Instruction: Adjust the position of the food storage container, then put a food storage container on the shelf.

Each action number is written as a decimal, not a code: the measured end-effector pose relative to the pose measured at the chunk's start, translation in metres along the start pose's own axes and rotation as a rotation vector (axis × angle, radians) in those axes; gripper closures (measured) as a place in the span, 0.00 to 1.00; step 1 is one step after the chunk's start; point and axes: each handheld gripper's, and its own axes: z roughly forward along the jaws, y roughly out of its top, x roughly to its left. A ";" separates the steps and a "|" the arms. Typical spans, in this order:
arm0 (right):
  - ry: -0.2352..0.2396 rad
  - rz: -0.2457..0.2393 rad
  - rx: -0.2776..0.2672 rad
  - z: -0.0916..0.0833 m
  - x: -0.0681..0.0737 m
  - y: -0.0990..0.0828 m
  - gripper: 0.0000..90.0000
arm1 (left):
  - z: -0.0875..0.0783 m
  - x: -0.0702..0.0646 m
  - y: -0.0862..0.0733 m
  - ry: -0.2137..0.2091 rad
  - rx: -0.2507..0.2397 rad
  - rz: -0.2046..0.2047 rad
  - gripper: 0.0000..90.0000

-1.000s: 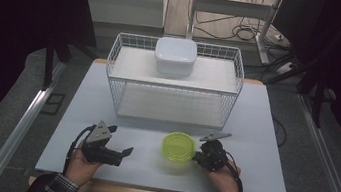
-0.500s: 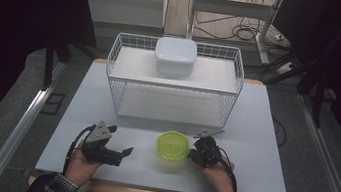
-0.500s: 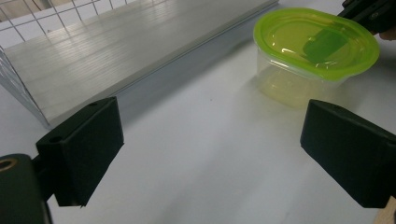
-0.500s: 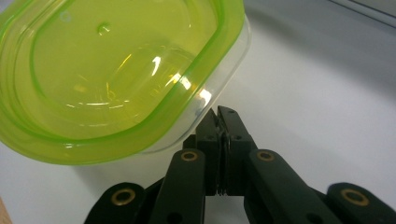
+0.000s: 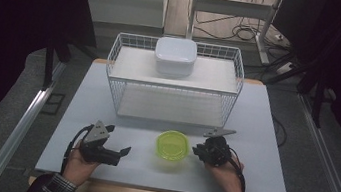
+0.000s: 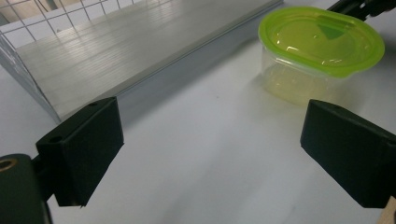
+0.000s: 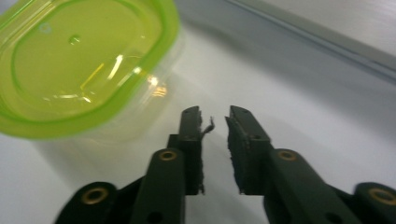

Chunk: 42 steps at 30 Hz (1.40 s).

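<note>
Green-lidded container [image 5: 172,145] set down before wire rack [image 5: 172,83]; right gripper [image 7: 215,122] just beside it, jaws just parting, empty; left gripper [image 5: 115,152] wide open; shelving apparently left.

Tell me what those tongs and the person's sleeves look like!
Both tongs are black, each with two flat, blocky jaws and brass-coloured rivets. The left tongs carry a grey three-cornered plate on top, and so do the right tongs. A black cable trails from each. The sleeves are checked plaid.
</note>
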 end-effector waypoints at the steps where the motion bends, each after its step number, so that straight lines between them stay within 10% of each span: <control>1: -0.007 -0.009 -0.009 -0.003 -0.002 -0.002 0.76 | 0.000 0.000 0.000 -0.002 0.003 -0.001 0.06; 17: -0.065 -0.004 -0.144 -0.023 -0.012 -0.014 0.19 | 0.010 -0.006 -0.007 -0.016 0.058 0.016 0.06; 42: -0.015 0.056 -0.189 -0.024 -0.008 -0.008 0.04 | 0.010 -0.006 -0.007 -0.014 0.057 0.018 0.06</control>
